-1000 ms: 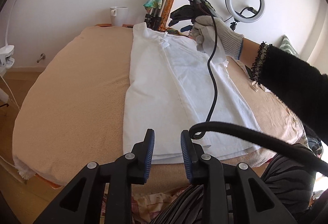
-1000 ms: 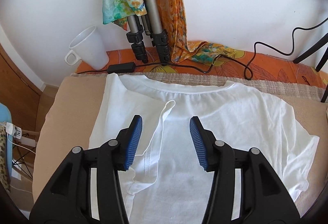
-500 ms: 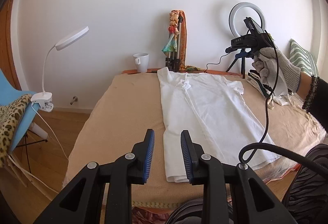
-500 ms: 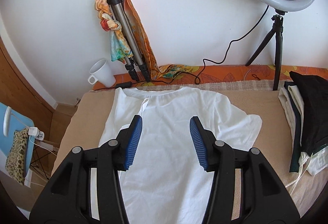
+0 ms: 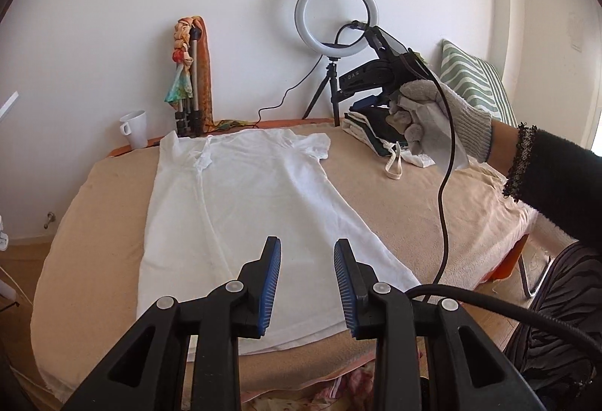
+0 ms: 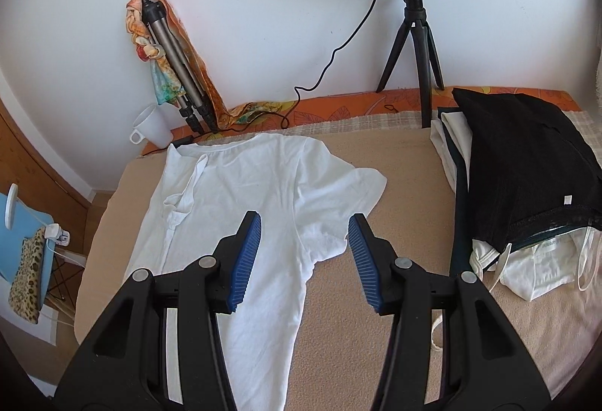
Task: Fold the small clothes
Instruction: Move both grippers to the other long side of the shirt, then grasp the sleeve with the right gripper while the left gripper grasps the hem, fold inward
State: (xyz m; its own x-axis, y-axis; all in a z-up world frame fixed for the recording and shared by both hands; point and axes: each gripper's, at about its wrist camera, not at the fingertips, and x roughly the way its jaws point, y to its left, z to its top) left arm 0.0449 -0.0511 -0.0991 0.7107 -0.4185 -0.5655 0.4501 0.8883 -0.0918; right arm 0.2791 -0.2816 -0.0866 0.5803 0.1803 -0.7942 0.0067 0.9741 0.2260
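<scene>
A white T-shirt (image 5: 240, 207) lies flat on the beige towel-covered table (image 5: 406, 207), its left side folded over the middle and its right sleeve spread out. It also shows in the right wrist view (image 6: 263, 207). My left gripper (image 5: 307, 283) is open and empty, held above the shirt's hem. My right gripper (image 6: 304, 256) is open and empty, held above the shirt's right sleeve area. In the left wrist view the right gripper (image 5: 370, 87) is held high at the right in a gloved hand.
A pile of folded clothes, black on top (image 6: 526, 177), lies at the right of the table. A ring light on a tripod (image 5: 336, 23), a scarf-draped tripod (image 5: 192, 72) and a white mug (image 5: 134, 128) stand at the back against the wall.
Both grippers have pulled back and up from the shirt. The right gripper has moved right, away from the collar. The left gripper has swung right over the hem.
</scene>
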